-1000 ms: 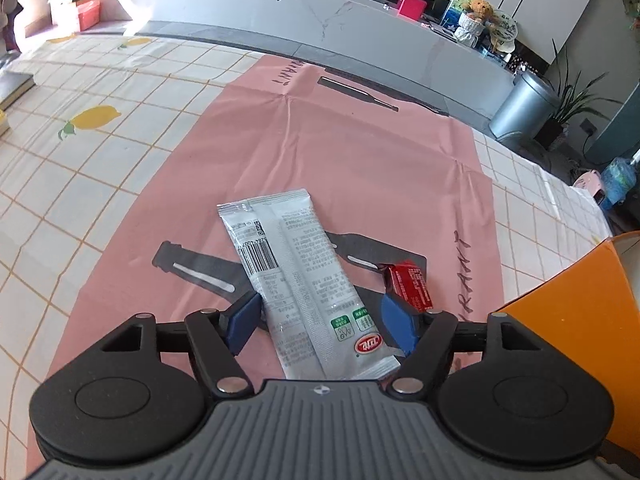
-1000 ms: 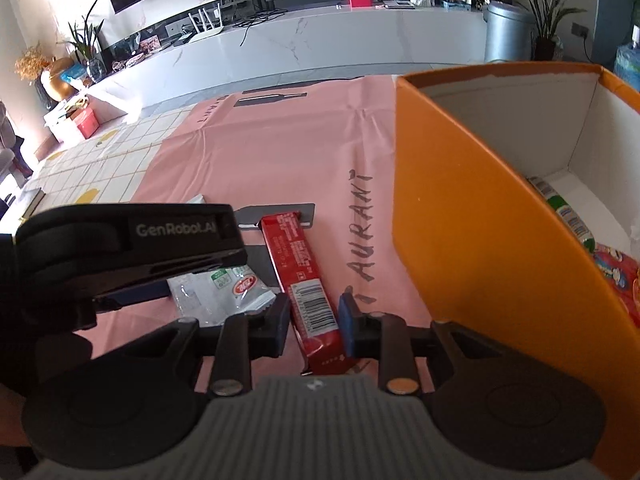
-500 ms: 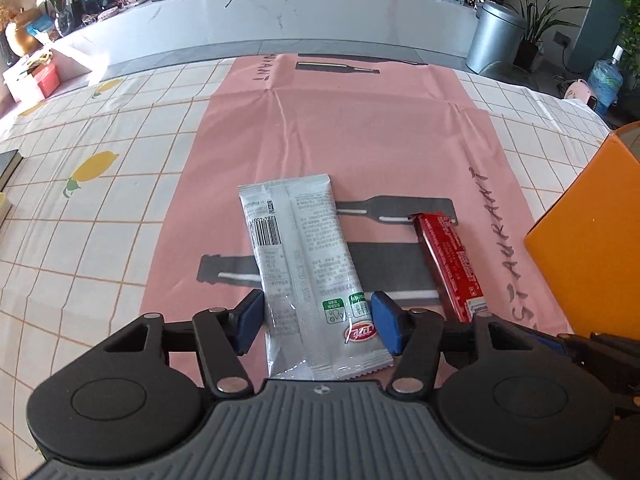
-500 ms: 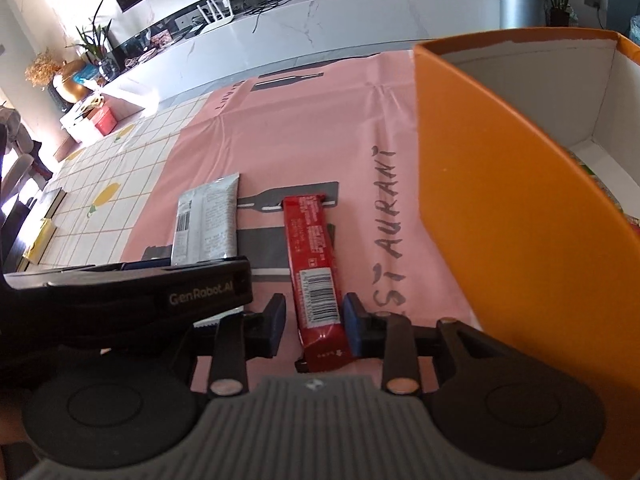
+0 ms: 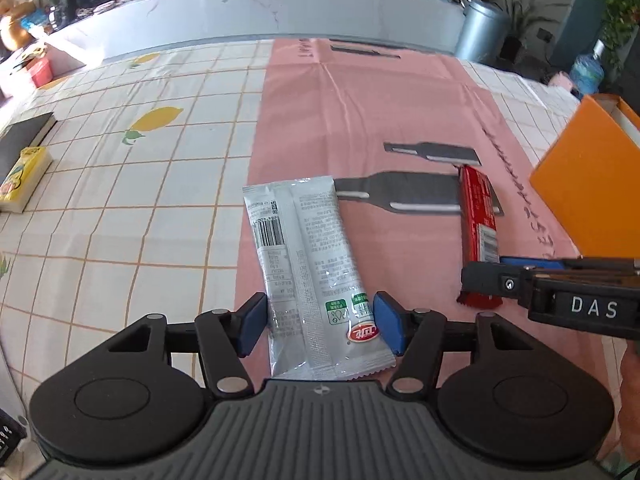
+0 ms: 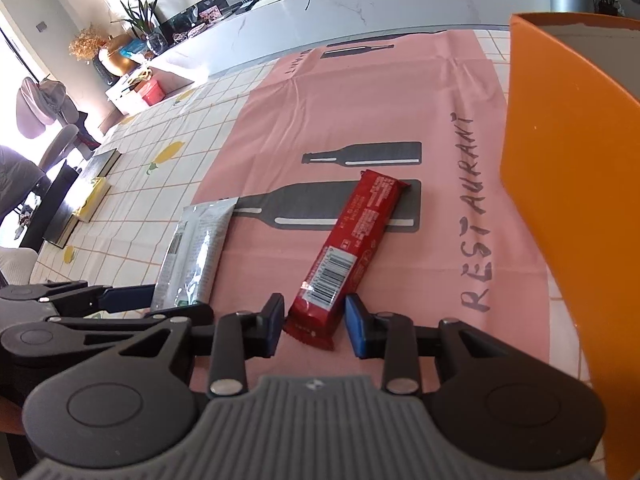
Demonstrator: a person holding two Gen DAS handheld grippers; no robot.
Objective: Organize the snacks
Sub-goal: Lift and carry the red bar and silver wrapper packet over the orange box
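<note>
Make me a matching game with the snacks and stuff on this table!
Things:
1. silver packet
2. red bar
3. orange box
4. yellow pack

Places:
A. far side, on the checked cloth
B. between the right gripper's jaws
C. standing at the pink mat's edge
D. between the left gripper's jaws

Pairs: 1-D, 2-B, 3-C, 4-A
</note>
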